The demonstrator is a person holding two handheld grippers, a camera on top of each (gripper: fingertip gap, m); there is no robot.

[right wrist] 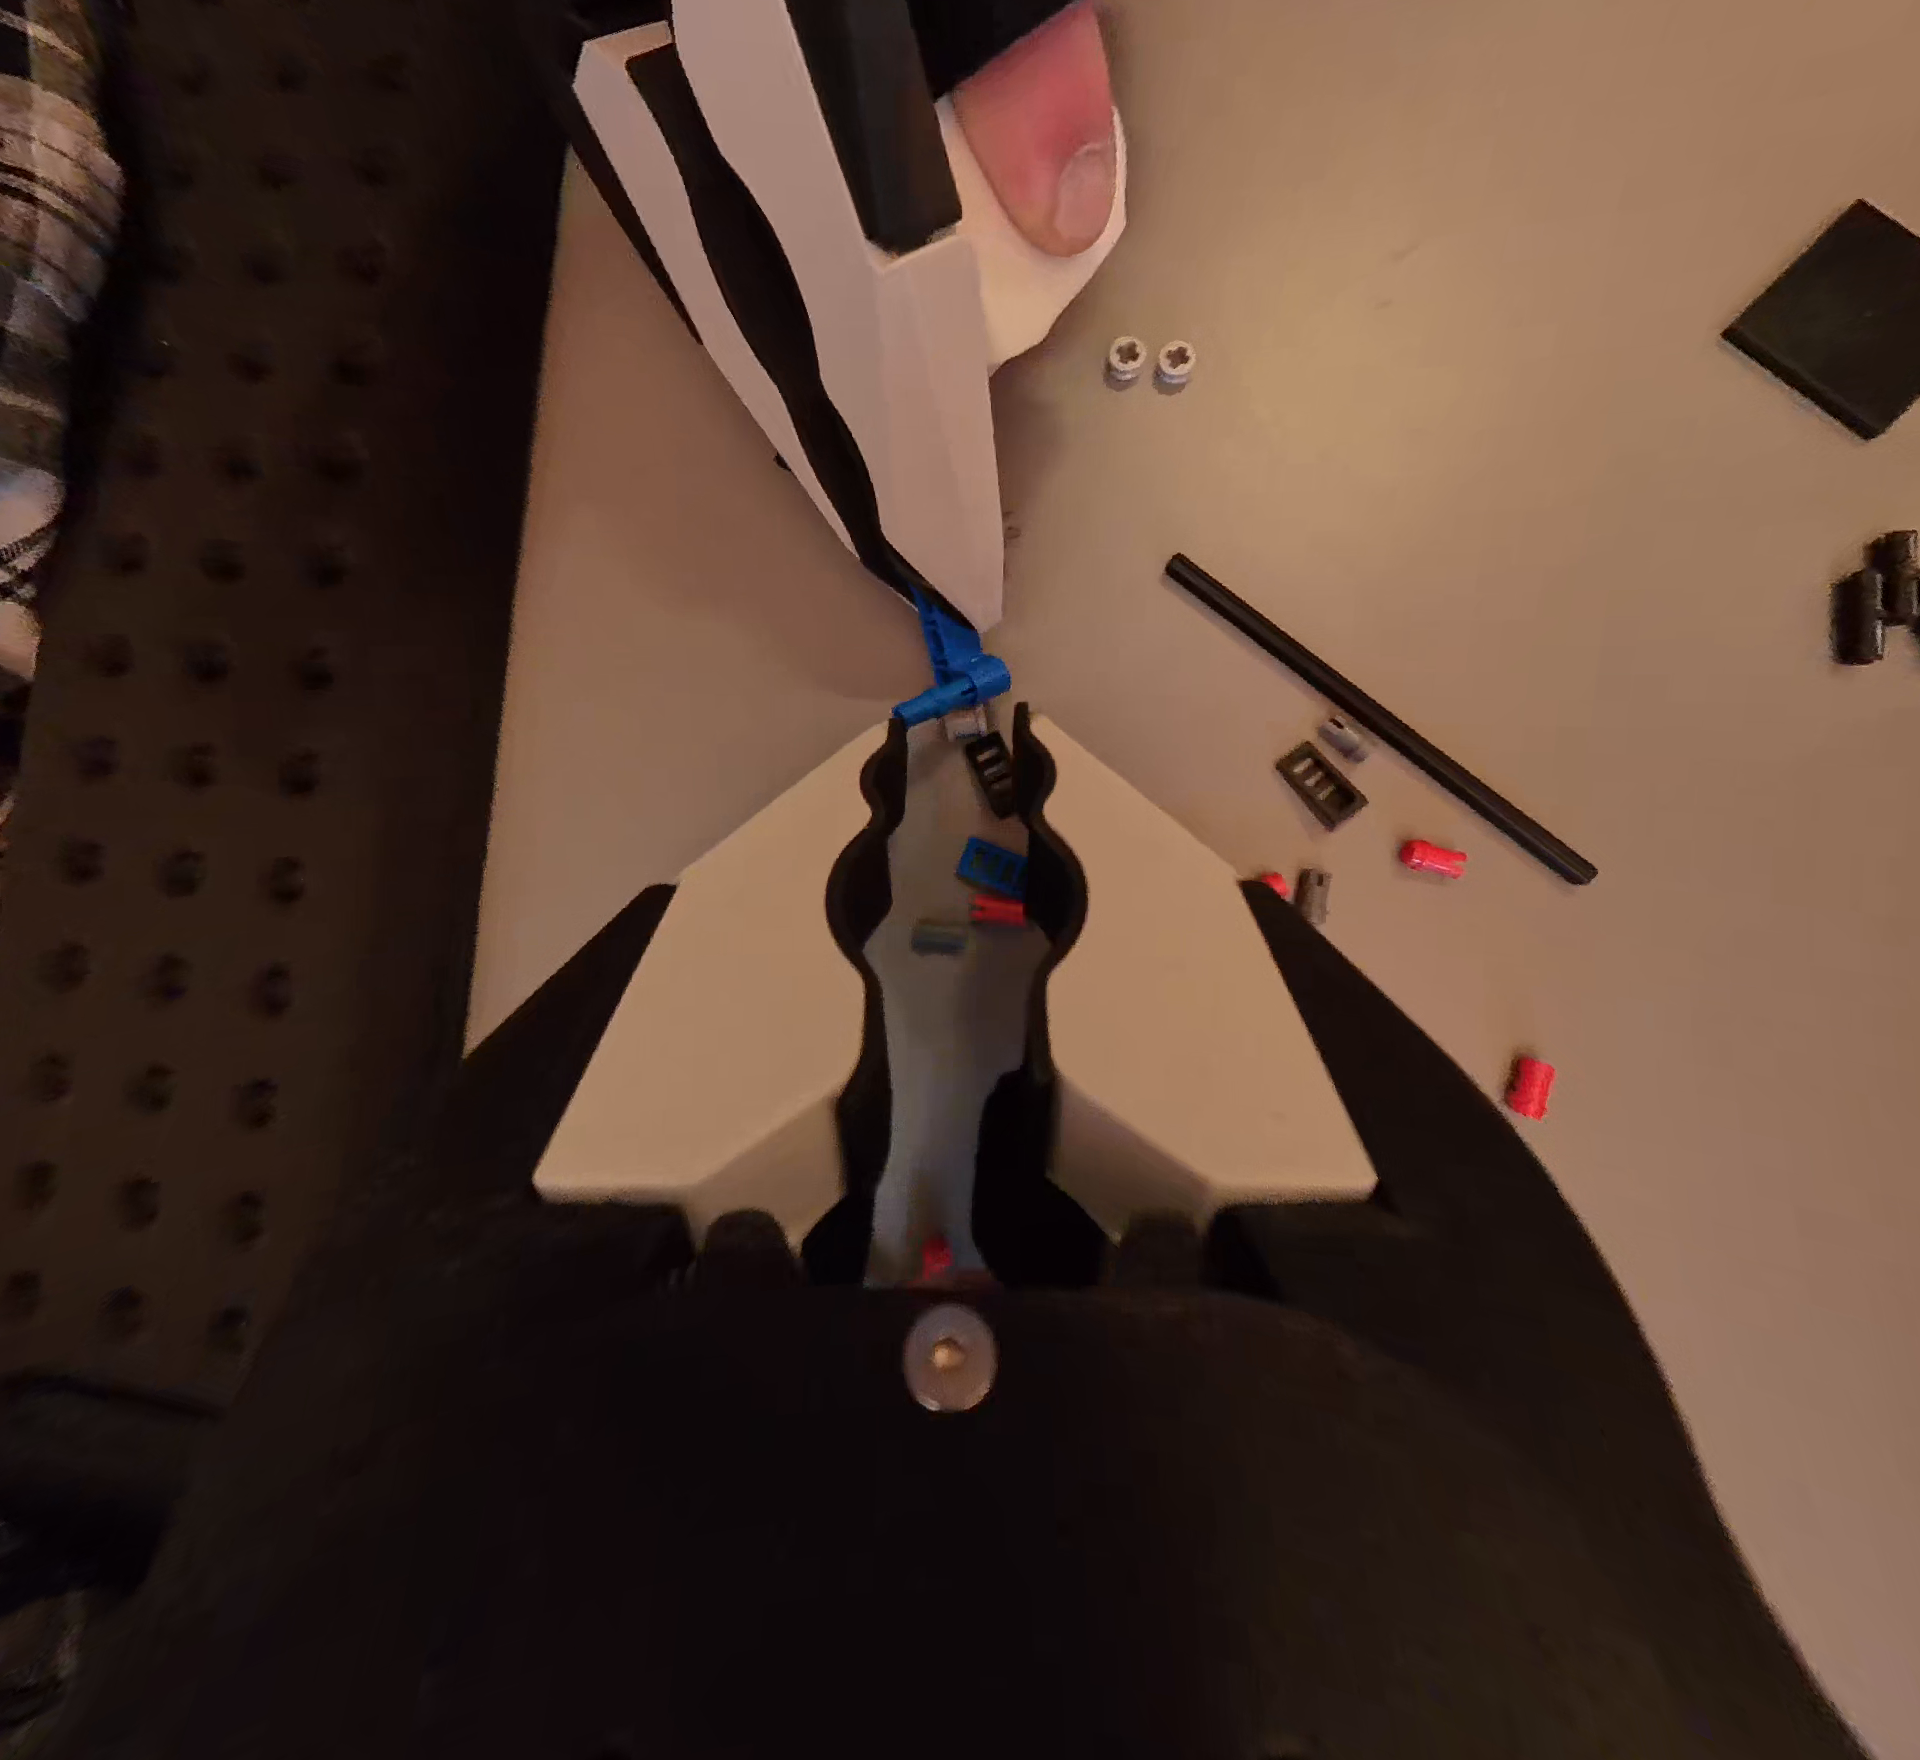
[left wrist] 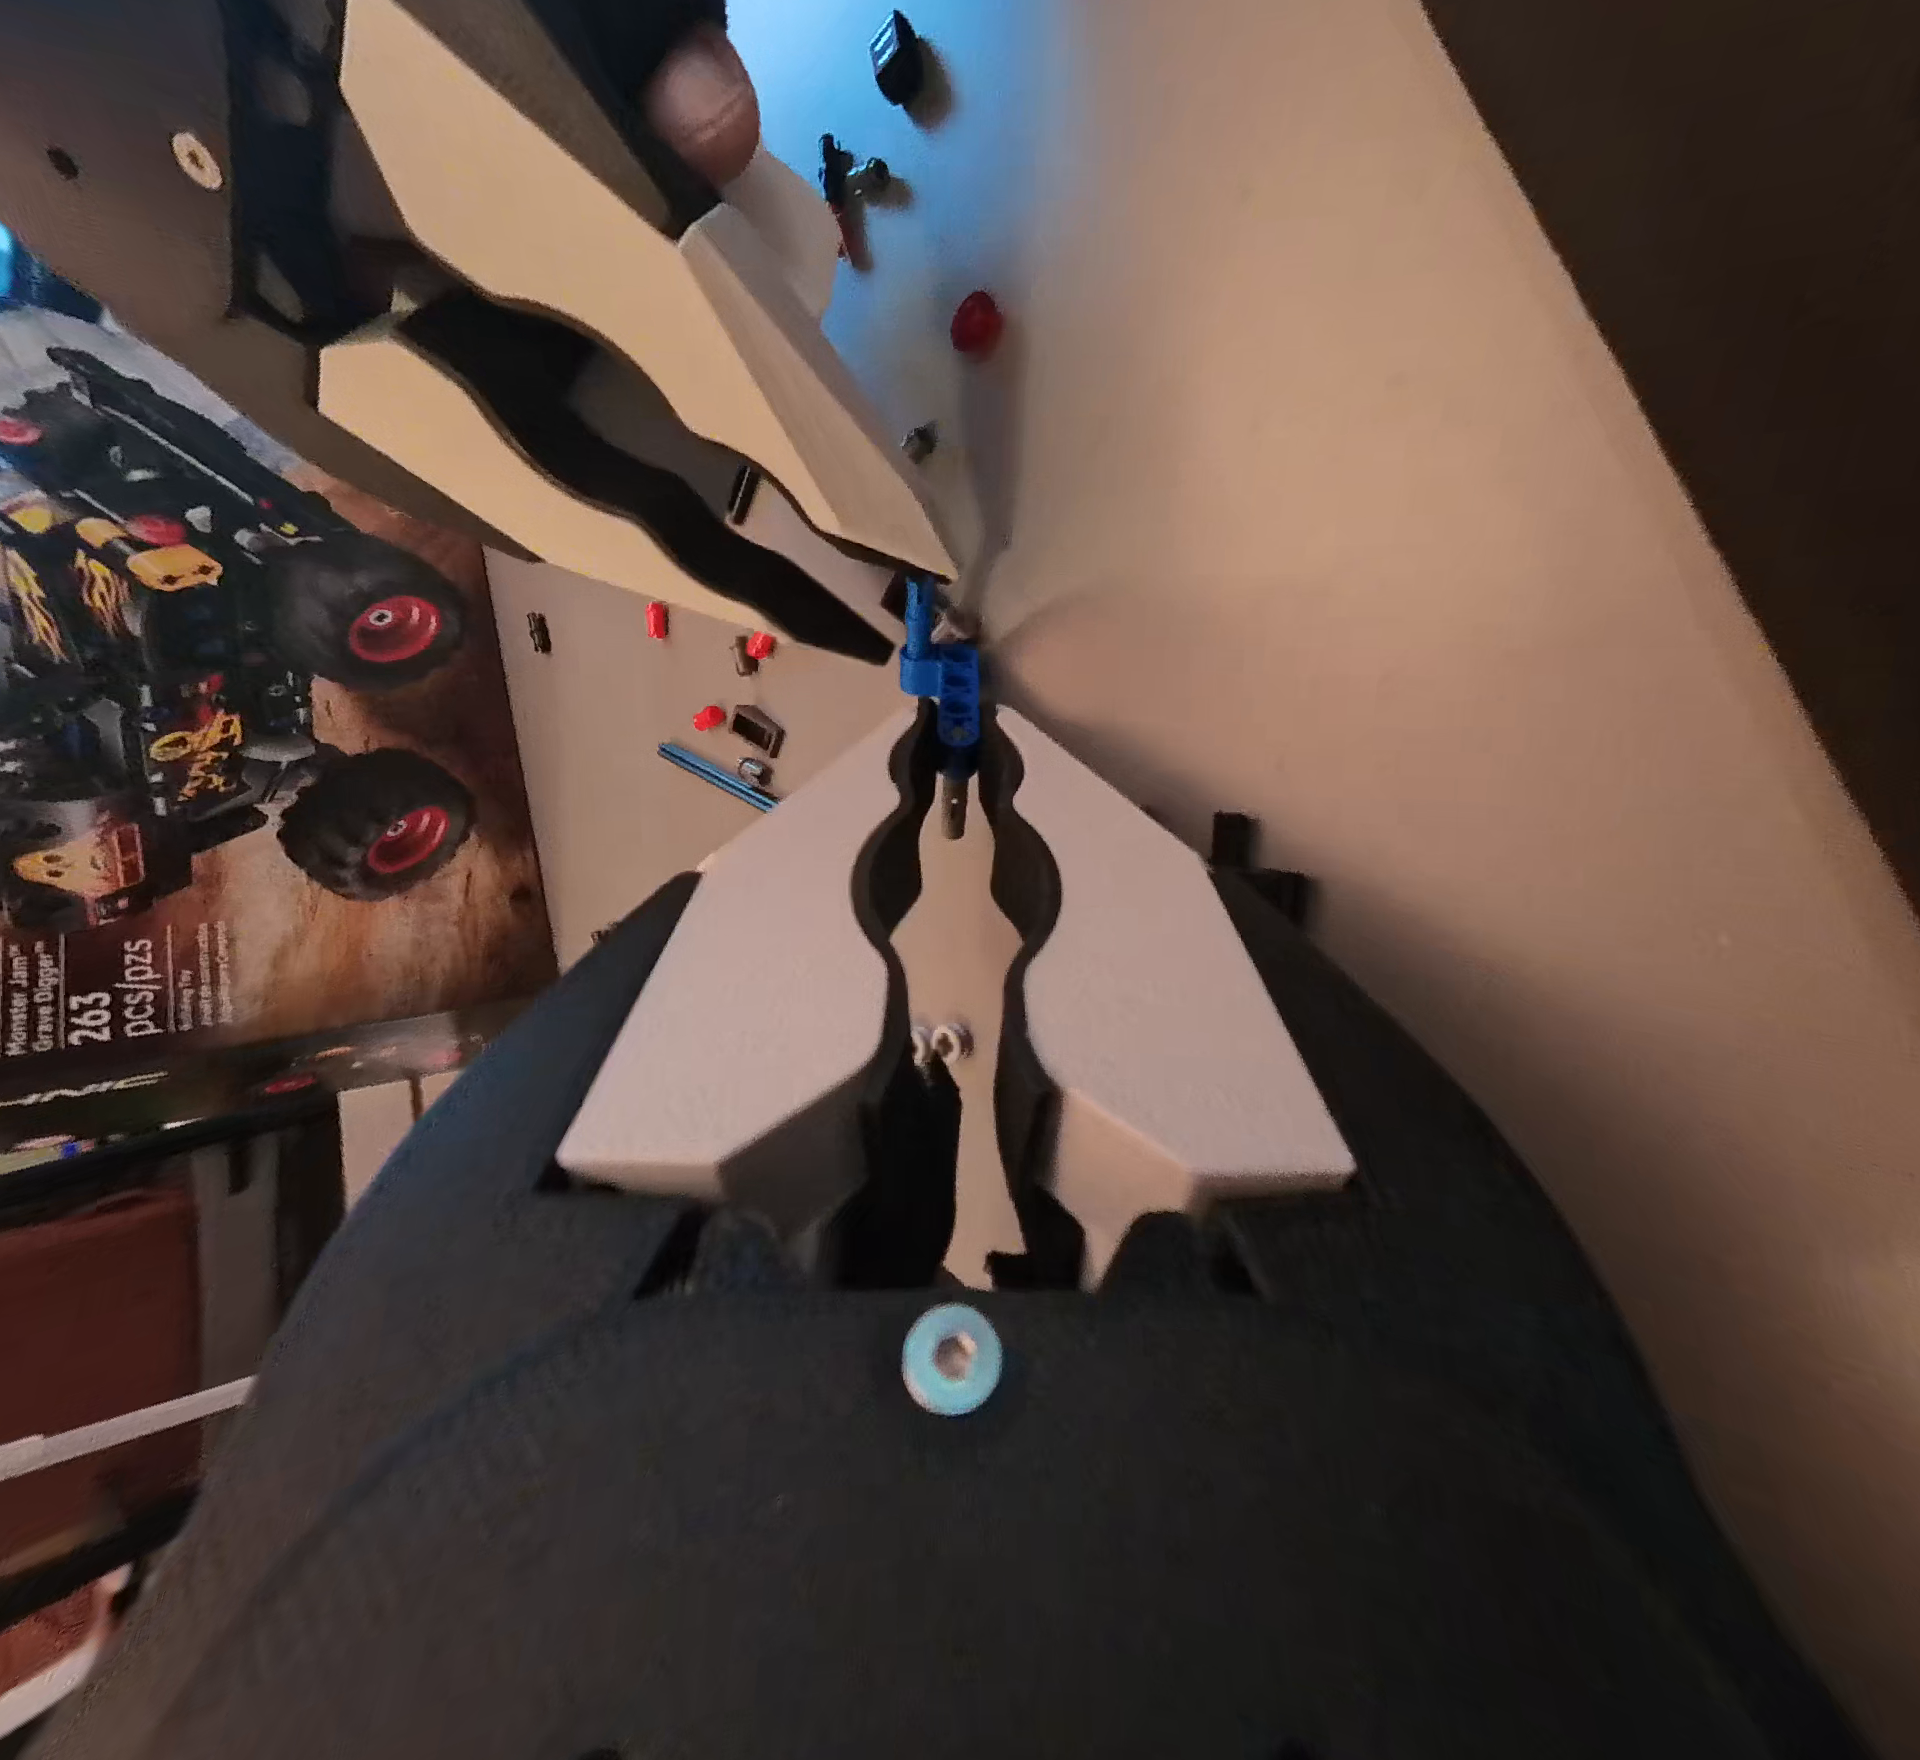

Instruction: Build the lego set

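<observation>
- Above the beige counter [right wrist: 1351,152], clamping the left gripper [left wrist: 953,718] shut on a blue lego connector [left wrist: 940,671] and holding it clear of the surface at the very fingertips.
- Carrying a short grey pin [left wrist: 954,806] on that connector, pointing back along the channel between the left gripper's fingers.
- Meeting the connector from the opposite side with the right gripper [right wrist: 961,731], tip nearly against tip, jaws standing only a narrow slit apart.
- Showing a small grey piece [right wrist: 966,721] at that slit, just beside the connector; not possible to tell whether being pinched or merely touched.
- Pressing a thumb [right wrist: 1060,172] against the white side of the left gripper.
- Showing, through the gap between the right gripper's fingers, a blue grille tile [right wrist: 992,863] lying on the counter below.
- Showing, scattered on the counter to the right of the right gripper, a long black axle [right wrist: 1382,723], a black grille tile [right wrist: 1320,785], several red pins [right wrist: 1432,856], two grey bushes [right wrist: 1148,360] side by side, and a flat black square tile [right wrist: 1839,328] well apart.
- Framing, at the left edge of the left wrist view, the lego box [left wrist: 260,671] with a monster truck pictured on it.
</observation>
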